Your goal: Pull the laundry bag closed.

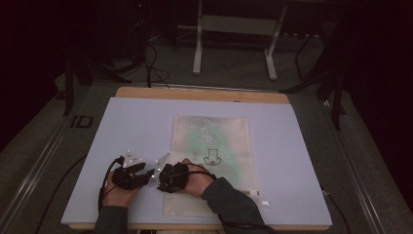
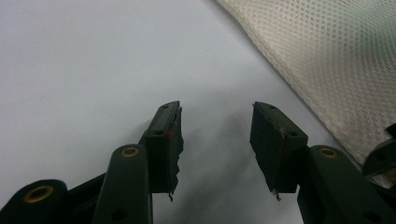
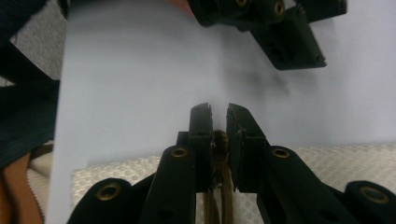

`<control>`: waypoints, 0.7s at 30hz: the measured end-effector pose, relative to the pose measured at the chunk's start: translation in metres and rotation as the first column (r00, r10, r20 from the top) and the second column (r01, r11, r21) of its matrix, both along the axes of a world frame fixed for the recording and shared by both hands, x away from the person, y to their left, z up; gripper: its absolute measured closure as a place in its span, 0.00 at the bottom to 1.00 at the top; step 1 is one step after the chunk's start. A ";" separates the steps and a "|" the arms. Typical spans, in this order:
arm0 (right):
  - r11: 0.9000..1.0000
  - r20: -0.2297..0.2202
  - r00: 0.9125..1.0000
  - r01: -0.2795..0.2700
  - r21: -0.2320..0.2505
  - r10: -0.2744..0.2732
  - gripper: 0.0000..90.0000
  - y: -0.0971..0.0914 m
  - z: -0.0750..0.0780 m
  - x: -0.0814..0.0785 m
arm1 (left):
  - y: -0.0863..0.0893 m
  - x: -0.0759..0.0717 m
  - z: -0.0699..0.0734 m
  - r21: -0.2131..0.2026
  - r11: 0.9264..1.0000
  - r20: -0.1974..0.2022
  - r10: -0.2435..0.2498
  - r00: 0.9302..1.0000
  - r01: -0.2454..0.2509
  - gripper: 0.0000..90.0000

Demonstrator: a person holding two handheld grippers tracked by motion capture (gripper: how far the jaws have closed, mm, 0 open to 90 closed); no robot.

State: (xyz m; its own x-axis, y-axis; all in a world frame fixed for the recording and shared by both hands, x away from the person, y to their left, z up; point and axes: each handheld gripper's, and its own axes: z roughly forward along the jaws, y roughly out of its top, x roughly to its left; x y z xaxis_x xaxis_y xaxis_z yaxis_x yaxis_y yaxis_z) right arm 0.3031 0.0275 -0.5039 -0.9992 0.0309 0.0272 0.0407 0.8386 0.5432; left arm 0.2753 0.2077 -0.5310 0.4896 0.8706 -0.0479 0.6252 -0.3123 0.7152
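Right gripper (image 3: 218,112), held in a person's right hand (image 1: 195,179), has its 2 black jaws drawn nearly together around a tan pull tab (image 3: 220,140) at the left edge of a cream mesh bag (image 1: 214,146); in the right gripper view the tab sits between the pads, with its brownish strip running down out of the bottom of the picture. From the high view the bag lies flat and lengthwise on a pale blue mat (image 1: 136,126), right of the mat's middle, with a small black outline figure (image 1: 212,157) printed near its centre and a faint green tint across its upper half. Left gripper (image 2: 215,135), in the left hand (image 1: 118,192), rests just beside the right one near the mat's front edge, its 2 jaws standing apart with nothing between them and only bare mat beneath. In the left gripper view the bag's honeycomb weave runs along the right side, close to that gripper's right jaw but apart from it. Both dark sleeves (image 1: 233,202) enter from the bottom of the high view. A wooden table (image 1: 199,93) edge shows beyond the mat.
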 end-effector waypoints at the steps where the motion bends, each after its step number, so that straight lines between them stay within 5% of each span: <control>1: 1.000 0.001 1.000 0.000 0.001 0.000 0.90 -0.001 0.002 0.000 | 0.000 0.000 0.000 0.001 1.000 0.000 0.000 1.000 0.000 0.58; 21: 0.999 -0.018 0.999 0.036 0.039 -0.036 0.89 -0.034 0.004 -0.004 | -0.003 -0.001 0.000 0.006 1.000 -0.001 -0.015 1.000 0.015 0.58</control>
